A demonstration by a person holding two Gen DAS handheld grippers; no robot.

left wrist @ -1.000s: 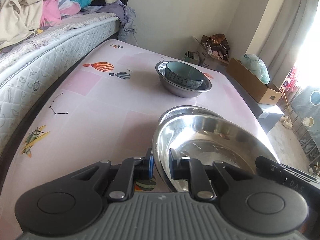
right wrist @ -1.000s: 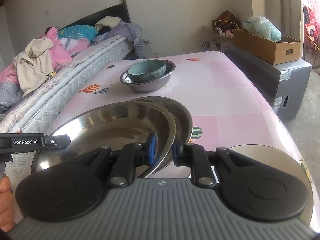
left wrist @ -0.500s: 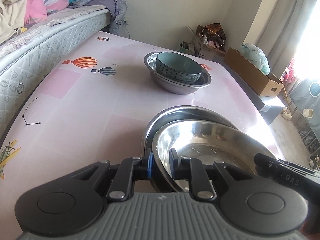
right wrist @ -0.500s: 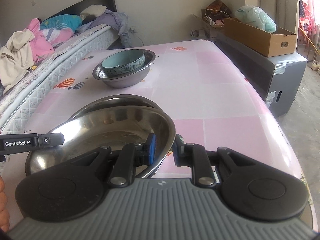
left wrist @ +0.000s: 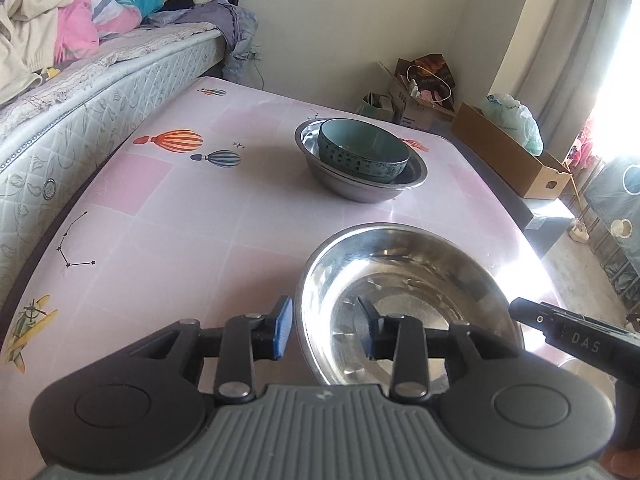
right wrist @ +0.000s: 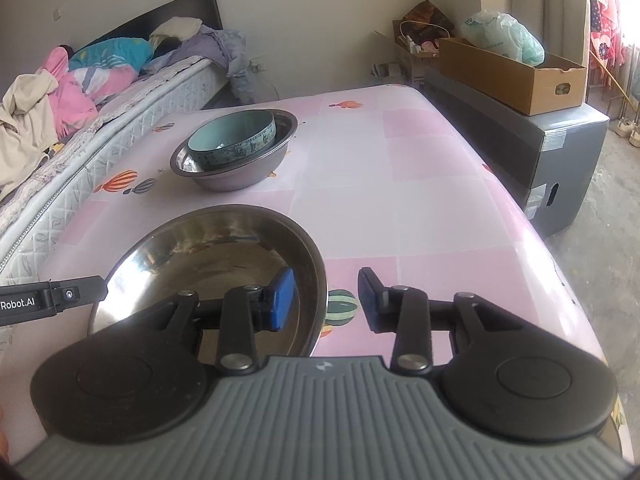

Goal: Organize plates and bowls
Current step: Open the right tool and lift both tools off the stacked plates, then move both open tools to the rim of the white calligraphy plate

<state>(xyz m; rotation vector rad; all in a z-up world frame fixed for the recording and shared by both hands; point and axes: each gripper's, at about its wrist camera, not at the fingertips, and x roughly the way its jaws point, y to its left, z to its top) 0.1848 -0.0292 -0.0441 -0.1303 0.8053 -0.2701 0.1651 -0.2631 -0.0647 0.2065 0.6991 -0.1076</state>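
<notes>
A wide steel bowl (left wrist: pixel 408 300) (right wrist: pixel 224 264) rests level on the pink tablecloth close in front of me, over the one beneath it. My left gripper (left wrist: pixel 324 330) straddles its left rim. The jaws are opening, and the pads stand clear of the metal. My right gripper (right wrist: pixel 325 300) straddles the right rim the same way, jaws opening, with no pad touching. Farther back, a teal bowl (left wrist: pixel 364 152) (right wrist: pixel 232 140) sits inside another steel bowl (left wrist: pixel 360 188) (right wrist: pixel 236 176).
The table (left wrist: pixel 180 220) (right wrist: pixel 400 184) has a mattress (left wrist: pixel 80 120) with piled clothes along its left side. On the right, a dark cabinet (right wrist: pixel 540 152) carries a cardboard box (right wrist: pixel 516 76). Each view shows the other gripper's black side bar (left wrist: pixel 572 332) (right wrist: pixel 48 300).
Both grippers were shut on the near bowl's rim and have opened off it. The bowl came down onto the bowl below it, and only one rim shows now.
</notes>
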